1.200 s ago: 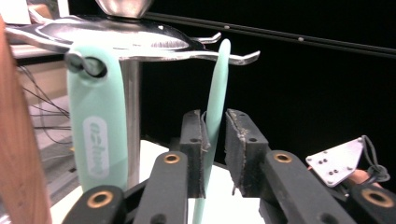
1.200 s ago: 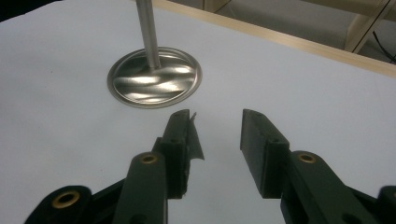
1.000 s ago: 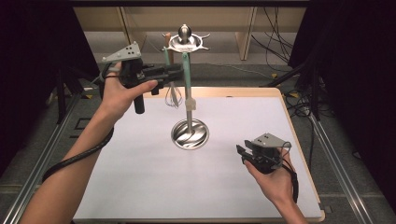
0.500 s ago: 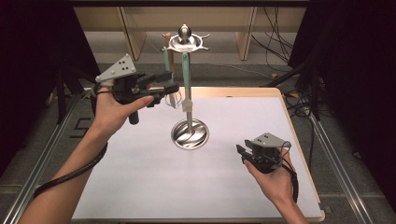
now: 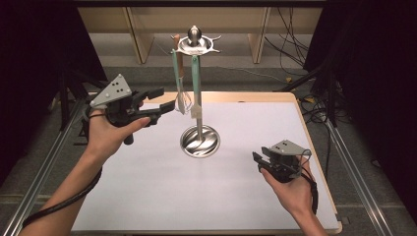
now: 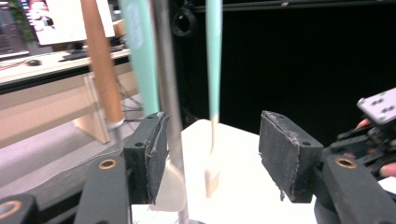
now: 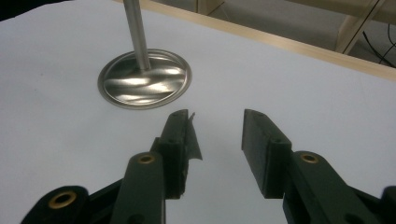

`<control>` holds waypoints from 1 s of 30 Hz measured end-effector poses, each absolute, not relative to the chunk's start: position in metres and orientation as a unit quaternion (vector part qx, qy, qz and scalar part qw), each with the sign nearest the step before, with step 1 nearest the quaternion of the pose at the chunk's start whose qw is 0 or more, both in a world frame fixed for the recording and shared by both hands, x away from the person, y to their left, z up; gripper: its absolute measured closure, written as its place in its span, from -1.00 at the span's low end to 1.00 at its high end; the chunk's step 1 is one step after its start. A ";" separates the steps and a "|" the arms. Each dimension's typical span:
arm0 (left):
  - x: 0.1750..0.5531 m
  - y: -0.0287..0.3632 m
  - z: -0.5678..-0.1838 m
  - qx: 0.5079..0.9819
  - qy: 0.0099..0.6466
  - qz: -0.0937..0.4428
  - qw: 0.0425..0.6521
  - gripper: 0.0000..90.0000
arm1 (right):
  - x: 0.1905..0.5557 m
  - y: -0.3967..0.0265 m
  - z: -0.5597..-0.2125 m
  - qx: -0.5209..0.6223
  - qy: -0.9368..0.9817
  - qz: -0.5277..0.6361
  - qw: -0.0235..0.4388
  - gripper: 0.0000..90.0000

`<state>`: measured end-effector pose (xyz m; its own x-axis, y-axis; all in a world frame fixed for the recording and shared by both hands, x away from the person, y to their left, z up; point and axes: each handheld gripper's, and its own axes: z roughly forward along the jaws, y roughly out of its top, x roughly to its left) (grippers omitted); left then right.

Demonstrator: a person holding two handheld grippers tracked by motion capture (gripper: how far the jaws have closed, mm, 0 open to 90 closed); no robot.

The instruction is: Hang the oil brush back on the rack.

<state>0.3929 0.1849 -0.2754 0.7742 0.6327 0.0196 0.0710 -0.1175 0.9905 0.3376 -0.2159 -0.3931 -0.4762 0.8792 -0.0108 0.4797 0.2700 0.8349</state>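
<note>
Hanging upright from the rack [image 5: 195,45], the teal-handled spatula [image 5: 196,86] points down.

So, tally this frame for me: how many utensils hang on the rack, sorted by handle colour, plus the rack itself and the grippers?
Teal-handled utensils: 2, a spatula and a second utensil
Wooden-handled whisk: 1
Metal hanging rack: 1
Grippers: 2, left gripper and right gripper, both open with nothing held
Total: 6

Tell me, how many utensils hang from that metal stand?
3: a wooden-handled whisk at left, a teal-handled utensil beside it, and a teal-handled spatula in front. Others may hide behind.
</note>
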 end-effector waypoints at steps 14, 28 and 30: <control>0.382 0.210 -0.330 0.699 0.301 0.259 0.595 -0.09 | 0.338 -0.217 -0.398 0.448 0.759 0.403 0.246 0.38; 0.381 0.216 -0.350 0.703 0.315 0.278 0.574 -0.09 | 0.338 -0.219 -0.397 0.442 0.756 0.405 0.261 0.38; 0.381 0.216 -0.351 0.704 0.315 0.280 0.572 -0.09 | 0.336 -0.218 -0.397 0.455 0.752 0.409 0.244 0.38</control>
